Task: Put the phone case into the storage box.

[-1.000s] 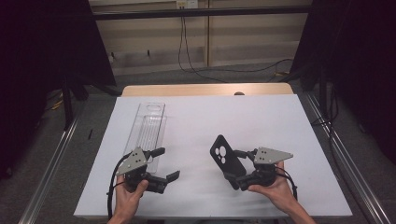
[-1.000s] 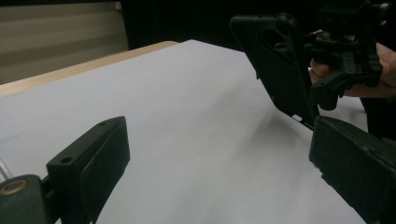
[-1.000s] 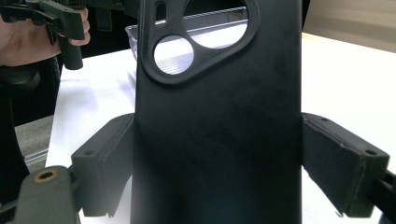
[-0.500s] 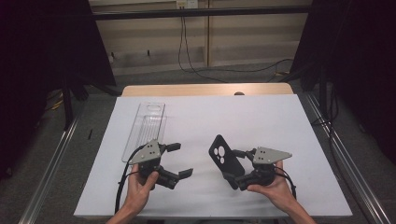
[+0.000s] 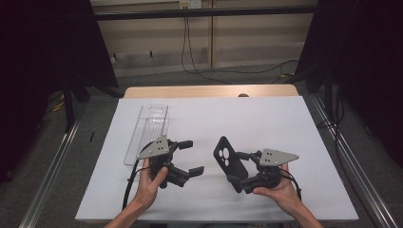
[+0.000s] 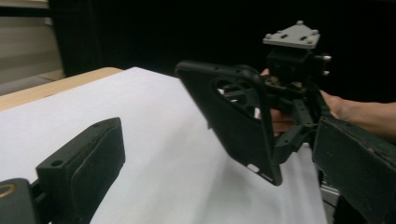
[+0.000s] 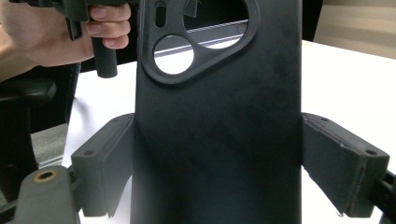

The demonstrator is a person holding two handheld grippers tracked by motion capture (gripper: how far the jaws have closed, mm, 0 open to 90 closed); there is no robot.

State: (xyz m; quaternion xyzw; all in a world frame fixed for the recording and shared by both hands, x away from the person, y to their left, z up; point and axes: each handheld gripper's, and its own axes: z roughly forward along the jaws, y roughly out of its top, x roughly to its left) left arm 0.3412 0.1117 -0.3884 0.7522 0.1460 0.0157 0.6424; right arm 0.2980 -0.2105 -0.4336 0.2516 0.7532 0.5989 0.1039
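The right gripper [image 5: 236,167] was clamped across the sides of a black phone case [image 5: 230,162], holding it tilted above the white table cover [image 5: 247,118]. The left gripper [image 5: 188,156], jaws apart and empty, faced it from just beside. This looked like a handover or two-handed hold; next the left jaws would need to straddle the case's free edge. Behind the left gripper lay a clear tray [image 5: 148,128]; open cover lay beyond both
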